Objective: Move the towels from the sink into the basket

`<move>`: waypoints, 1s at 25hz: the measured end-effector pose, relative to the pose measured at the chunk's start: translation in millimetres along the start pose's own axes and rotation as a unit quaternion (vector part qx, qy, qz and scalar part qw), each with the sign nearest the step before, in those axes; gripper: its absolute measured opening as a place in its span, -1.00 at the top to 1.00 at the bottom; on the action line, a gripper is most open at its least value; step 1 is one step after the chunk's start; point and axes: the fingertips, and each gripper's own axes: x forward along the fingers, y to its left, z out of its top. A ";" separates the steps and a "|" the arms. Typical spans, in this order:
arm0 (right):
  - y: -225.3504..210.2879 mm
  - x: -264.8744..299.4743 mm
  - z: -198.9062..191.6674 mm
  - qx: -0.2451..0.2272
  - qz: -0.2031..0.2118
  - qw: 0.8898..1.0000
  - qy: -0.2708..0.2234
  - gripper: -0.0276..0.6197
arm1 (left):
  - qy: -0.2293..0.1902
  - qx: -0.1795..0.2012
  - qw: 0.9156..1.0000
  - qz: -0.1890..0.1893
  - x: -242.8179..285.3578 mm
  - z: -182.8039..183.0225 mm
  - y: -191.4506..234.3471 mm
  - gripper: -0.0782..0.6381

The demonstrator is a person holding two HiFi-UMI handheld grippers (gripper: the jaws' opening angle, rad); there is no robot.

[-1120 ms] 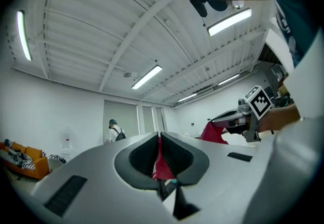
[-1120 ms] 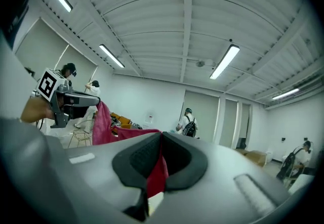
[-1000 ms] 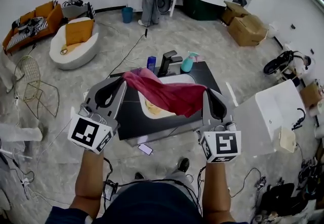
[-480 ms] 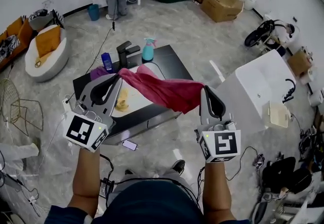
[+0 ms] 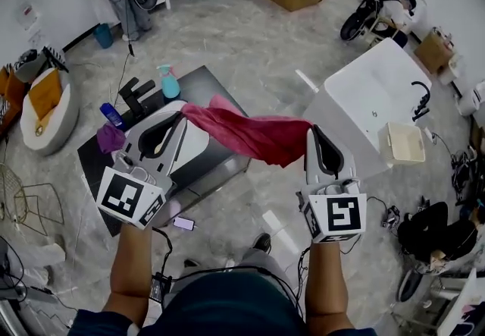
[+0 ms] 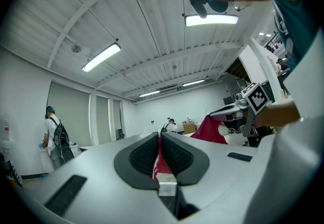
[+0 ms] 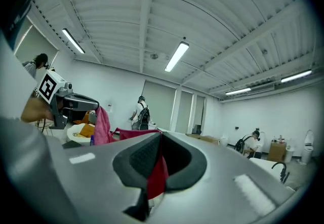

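Left gripper [image 5: 180, 116] and right gripper [image 5: 311, 131] fingers clamp the red towel [image 5: 254, 134] between them; purple towel [image 5: 110, 137] seemingly lies beside sink [image 5: 200, 146]

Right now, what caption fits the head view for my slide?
A red towel hangs stretched between the left claw and the right claw, near the sink counter.

A red towel [image 5: 254, 135] hangs stretched in the air, sagging in the middle. One end is clamped in the left gripper [image 5: 180, 114], the other in the right gripper [image 5: 310, 131]. A purple towel [image 5: 111, 137] lies crumpled beside the white sink [image 5: 197, 146].
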 end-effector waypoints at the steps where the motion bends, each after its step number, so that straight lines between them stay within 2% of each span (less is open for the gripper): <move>1: -16.5 -2.8 -3.9 0.005 -0.008 1.000 0.000 0.87 | 0.001 0.000 1.000 -0.007 14.9 0.1 -10.0 0.73; 11: -188.1 -50.3 -45.2 0.029 -0.079 0.996 0.010 0.87 | 0.011 0.004 0.996 -0.083 161.4 10.7 -123.2 0.73; 15: -250.5 -78.6 -58.8 0.038 -0.103 0.994 0.006 0.87 | 0.011 -0.005 0.993 -0.117 213.9 16.6 -178.5 0.73; 21: -326.4 -118.1 -69.8 0.050 -0.130 0.990 0.001 0.87 | 0.012 0.005 0.988 -0.156 275.2 31.1 -252.5 0.73; 25: -367.8 -153.1 -72.1 0.050 -0.165 0.985 -0.001 0.87 | 0.003 0.006 0.983 -0.182 300.9 42.3 -295.2 0.73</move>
